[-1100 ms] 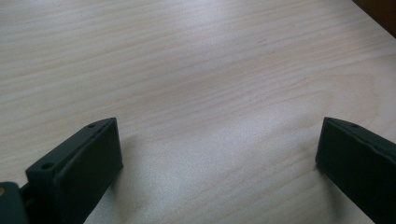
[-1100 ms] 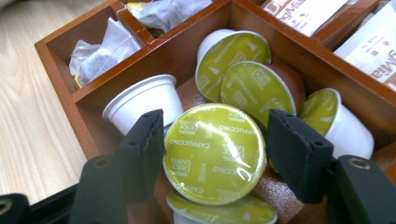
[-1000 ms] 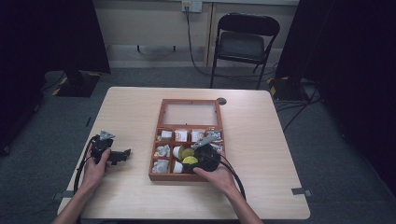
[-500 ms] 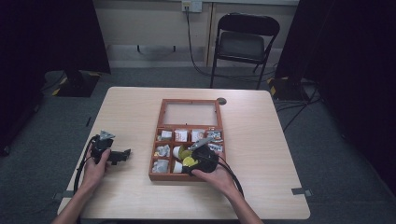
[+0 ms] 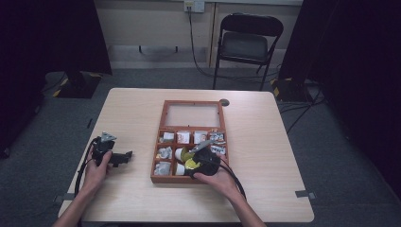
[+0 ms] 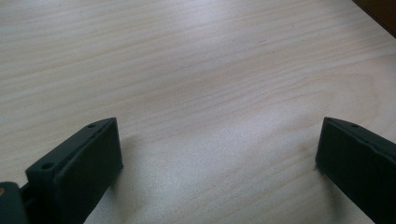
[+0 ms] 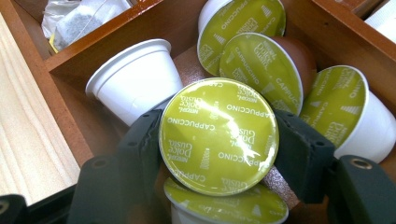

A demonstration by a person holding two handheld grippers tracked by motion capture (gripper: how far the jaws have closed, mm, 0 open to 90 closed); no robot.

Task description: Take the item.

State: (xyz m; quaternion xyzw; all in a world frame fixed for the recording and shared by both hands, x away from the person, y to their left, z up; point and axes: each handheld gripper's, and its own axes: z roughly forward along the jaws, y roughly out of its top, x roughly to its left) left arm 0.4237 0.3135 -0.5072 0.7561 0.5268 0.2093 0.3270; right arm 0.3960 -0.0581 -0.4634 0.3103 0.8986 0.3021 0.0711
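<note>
Slippage looked the main risk: the right gripper (image 7: pixel 219 154) held 1 green-lidded capsule (image 7: pixel 218 135) by its rim inside a front compartment of the wooden box (image 5: pixel 163 127), jaws closed against both sides. Crowding neighbours, like the white capsule (image 7: pixel 133 79) just beside it, could snag it on lifting. The left gripper (image 6: pixel 219 163) rested on the table (image 6: pixel 196 70), jaws wide, holding nothing.
</note>
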